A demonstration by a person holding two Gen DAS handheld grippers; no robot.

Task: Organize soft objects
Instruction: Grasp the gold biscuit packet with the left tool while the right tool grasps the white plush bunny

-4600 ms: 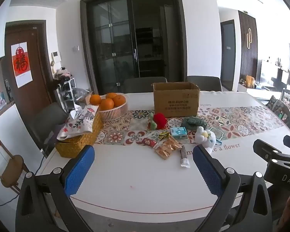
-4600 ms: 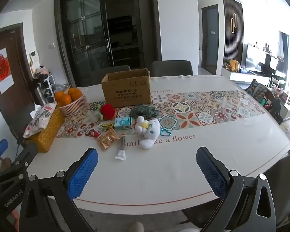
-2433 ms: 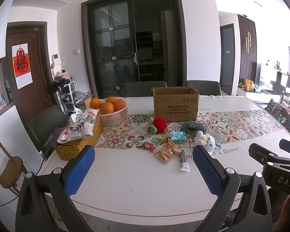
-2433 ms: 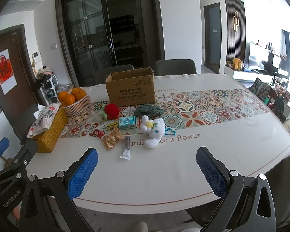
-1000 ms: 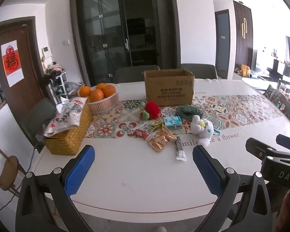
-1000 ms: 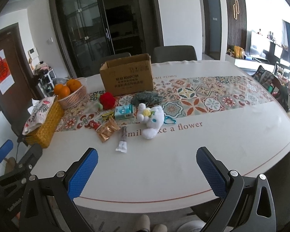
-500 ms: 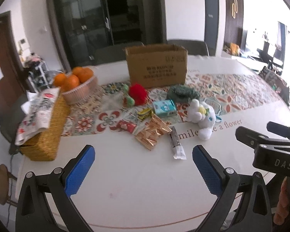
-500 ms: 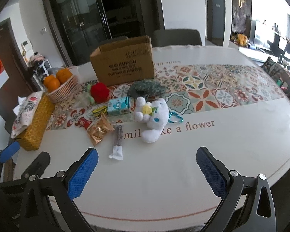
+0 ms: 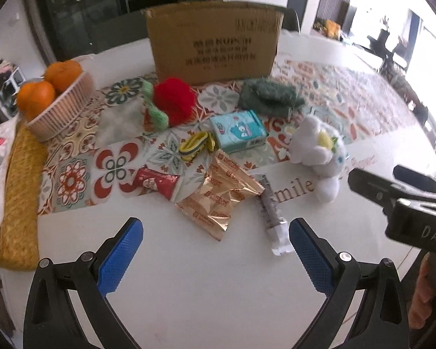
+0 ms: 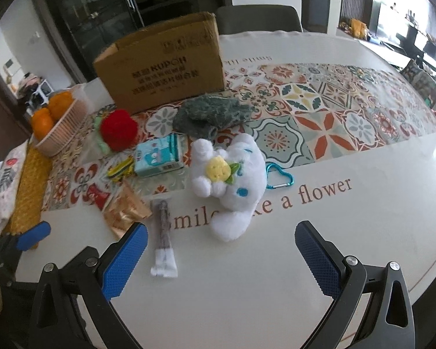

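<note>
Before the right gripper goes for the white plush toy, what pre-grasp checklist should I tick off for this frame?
1. Right gripper open and holding nothing: ok.
2. White plush toy lies ahead between the fingers, unobstructed from the near side: ok.
3. Blue heart carabiner beside the toy; whether attached to it: cannot tell.
4. Snack stick packet near the right gripper's left finger, could get nudged: not ok.
5. Cardboard box open at the top: ok; contents: cannot tell.
6. Left gripper open, clear of the toy: ok.
</note>
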